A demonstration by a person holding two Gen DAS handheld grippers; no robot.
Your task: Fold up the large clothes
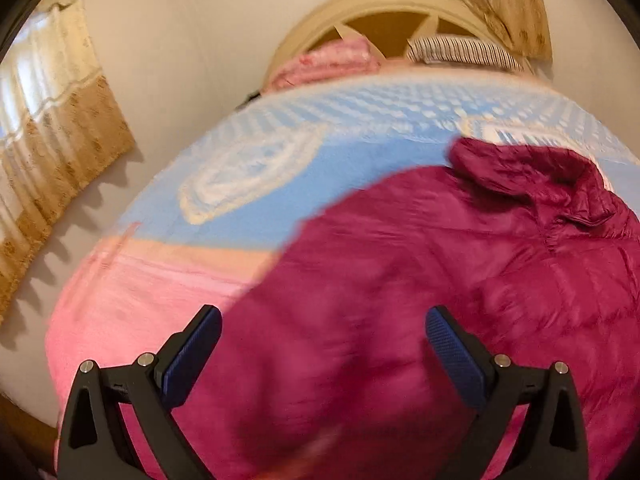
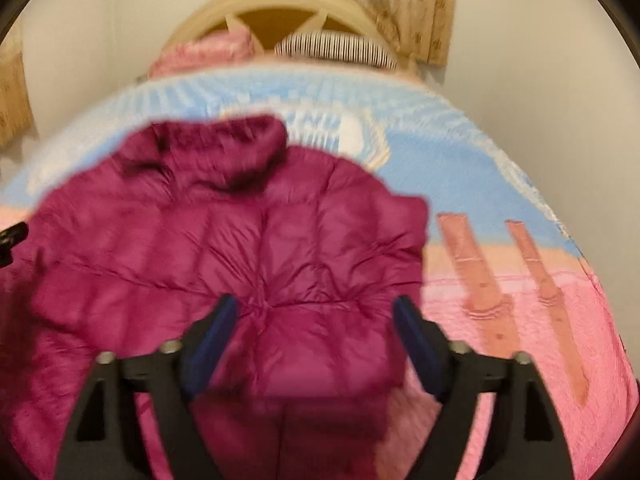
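A magenta quilted puffer jacket point(image 1: 460, 272) lies spread on the bed, collar toward the headboard. In the left wrist view my left gripper point(image 1: 324, 320) hovers over the jacket's left part, fingers wide apart with nothing between the blue pads point(image 1: 192, 356). In the right wrist view the jacket point(image 2: 224, 240) fills the left and middle. My right gripper point(image 2: 316, 312) stands open above a puckered spot in the fabric, pads point(image 2: 212, 340) clear of the cloth. A dark bit of the other gripper point(image 2: 12, 236) shows at the far left edge.
The bed carries a blue and pink patterned cover point(image 1: 248, 168). A pink pillow point(image 1: 324, 60) and a striped pillow point(image 1: 464, 50) lie by the cream arched headboard point(image 1: 384, 12). Beige curtains point(image 1: 56, 128) hang on the left wall and behind the headboard.
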